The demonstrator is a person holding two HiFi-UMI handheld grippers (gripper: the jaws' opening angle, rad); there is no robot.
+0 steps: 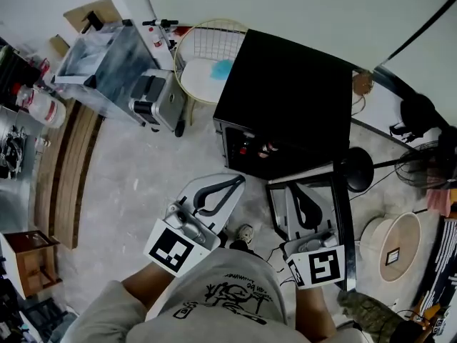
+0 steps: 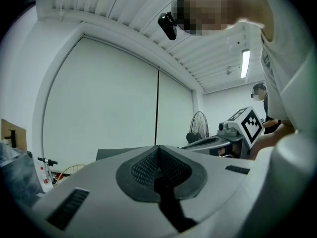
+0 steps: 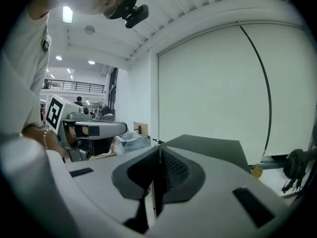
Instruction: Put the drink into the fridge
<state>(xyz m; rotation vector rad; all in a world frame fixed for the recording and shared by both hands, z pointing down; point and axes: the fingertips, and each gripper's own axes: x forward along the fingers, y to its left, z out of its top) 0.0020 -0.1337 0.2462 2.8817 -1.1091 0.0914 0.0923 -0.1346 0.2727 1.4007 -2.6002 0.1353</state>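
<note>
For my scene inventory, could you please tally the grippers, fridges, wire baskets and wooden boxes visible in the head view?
Grippers: 2, the left gripper and the right gripper
Black fridge: 1
Wire basket: 1
Wooden box: 1
Total: 5

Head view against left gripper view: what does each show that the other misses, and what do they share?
Only the head view: the floor, the wooden bench, the round tub, red items at the black fridge's front. Only the left gripper view: the ceiling light and the head camera. Shared: the fridge's top, the standing fan, the wire basket, the left gripper and the right gripper, each claw shut and empty.
</note>
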